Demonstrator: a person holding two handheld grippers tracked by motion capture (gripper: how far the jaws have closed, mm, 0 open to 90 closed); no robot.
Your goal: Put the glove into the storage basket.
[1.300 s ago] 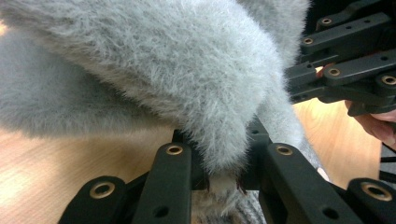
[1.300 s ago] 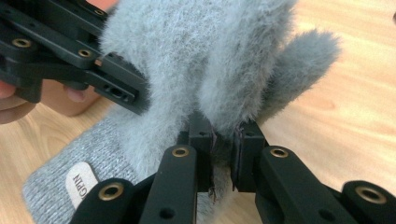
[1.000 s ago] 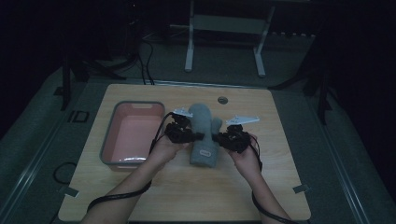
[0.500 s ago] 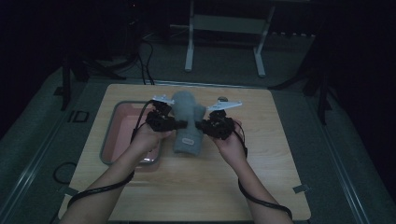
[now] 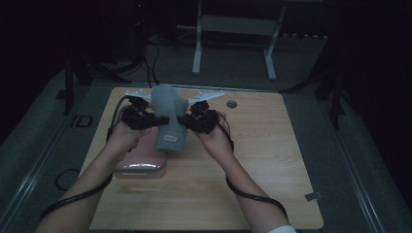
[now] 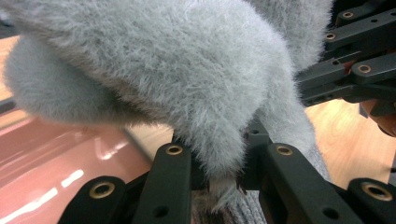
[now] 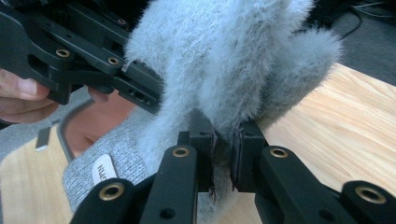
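Fuzzy grey garment [image 5: 167, 121], pinched at either edge by the left tongs [image 5: 156, 119] and right tongs [image 5: 182, 120] (both clenched on its pile), now raised and carried leftward above the pink tray [image 5: 141, 164] on the desk [image 5: 272, 160], apparently for placement.

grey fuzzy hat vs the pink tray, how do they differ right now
The grey fuzzy hat is soft and held up between the left gripper and right gripper; the pink tray is glossy, rigid and flat on the table. The hat is pinched; the tray is untouched.
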